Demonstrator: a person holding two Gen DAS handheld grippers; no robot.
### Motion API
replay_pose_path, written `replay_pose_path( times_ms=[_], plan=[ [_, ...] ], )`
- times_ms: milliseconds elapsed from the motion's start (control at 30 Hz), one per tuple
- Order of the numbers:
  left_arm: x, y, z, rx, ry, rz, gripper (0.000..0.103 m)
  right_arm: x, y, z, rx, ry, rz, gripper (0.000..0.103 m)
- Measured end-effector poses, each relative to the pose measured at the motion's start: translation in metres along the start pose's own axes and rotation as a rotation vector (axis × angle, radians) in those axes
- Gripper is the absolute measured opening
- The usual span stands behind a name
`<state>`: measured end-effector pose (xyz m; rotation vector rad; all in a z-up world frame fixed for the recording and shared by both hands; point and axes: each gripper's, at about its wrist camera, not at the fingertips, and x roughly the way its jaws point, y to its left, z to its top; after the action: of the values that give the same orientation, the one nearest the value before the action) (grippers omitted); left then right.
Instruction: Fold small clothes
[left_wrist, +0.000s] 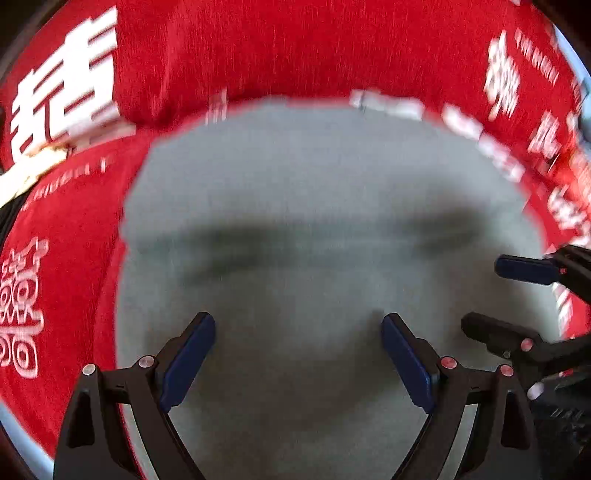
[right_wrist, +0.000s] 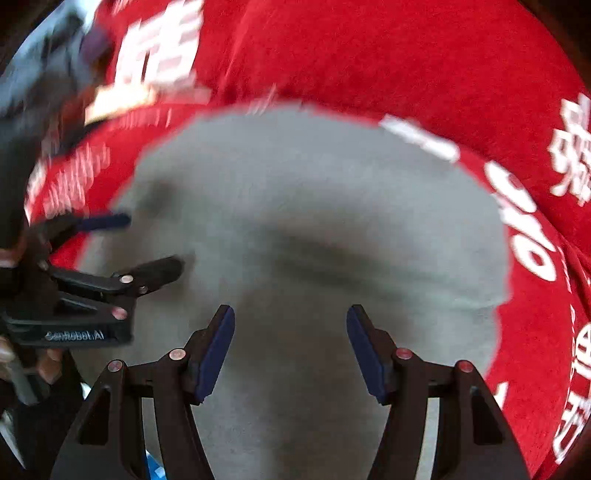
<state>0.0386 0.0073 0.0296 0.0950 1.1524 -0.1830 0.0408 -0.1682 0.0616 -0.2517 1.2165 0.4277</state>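
A small grey garment (left_wrist: 303, 192) lies flat on a red cloth; it fills the middle of both views (right_wrist: 314, 206). My left gripper (left_wrist: 298, 328) hangs just above it with its blue pads wide apart and nothing between them. My right gripper (right_wrist: 291, 321) is also over the grey cloth, jaws parted and empty. Each gripper shows in the other's view: the right one (left_wrist: 484, 291) at the right edge, the left one (right_wrist: 153, 242) at the left edge, both open. Both pictures are blurred by motion.
The red cloth (left_wrist: 258, 48) with white printed characters covers the surface around the garment (right_wrist: 406, 55). A hand (right_wrist: 11, 354) grips the left tool's handle at the left edge. A pale blue rim (left_wrist: 22, 439) shows at the red cloth's lower left.
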Motion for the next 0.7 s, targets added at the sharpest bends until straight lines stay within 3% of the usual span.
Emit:
replay_pose_path(
  times_ms=[33,167,267,400,500,600,700],
  plan=[
    [-0.004,0.002,-0.007,-0.008,-0.031,0.031,0.103,-0.008,0.004,-0.013,-0.023,-0.093,-0.023,0.069],
    [-0.020,0.014,-0.045,-0.009,-0.001,0.011,0.103,-0.022,-0.001,-0.071,-0.041,-0.102,-0.007,0.078],
    [-0.030,0.021,-0.077,0.026,0.031,0.013,0.103,-0.037,-0.001,-0.126,-0.151,-0.119,-0.048,0.079],
    [-0.036,0.029,-0.106,0.037,0.105,0.024,0.103,-0.038,0.007,-0.185,-0.353,0.017,-0.184,0.085],
    [-0.047,0.029,-0.104,0.046,0.138,0.067,0.103,-0.044,0.010,-0.190,-0.378,0.078,-0.212,0.085],
    [-0.070,0.015,-0.096,0.081,0.009,0.058,0.103,-0.065,0.019,-0.167,-0.345,-0.058,-0.178,0.085],
    [-0.064,-0.010,-0.086,0.135,-0.034,0.019,0.103,-0.067,0.045,-0.135,-0.356,-0.181,-0.152,0.085]
  ],
)
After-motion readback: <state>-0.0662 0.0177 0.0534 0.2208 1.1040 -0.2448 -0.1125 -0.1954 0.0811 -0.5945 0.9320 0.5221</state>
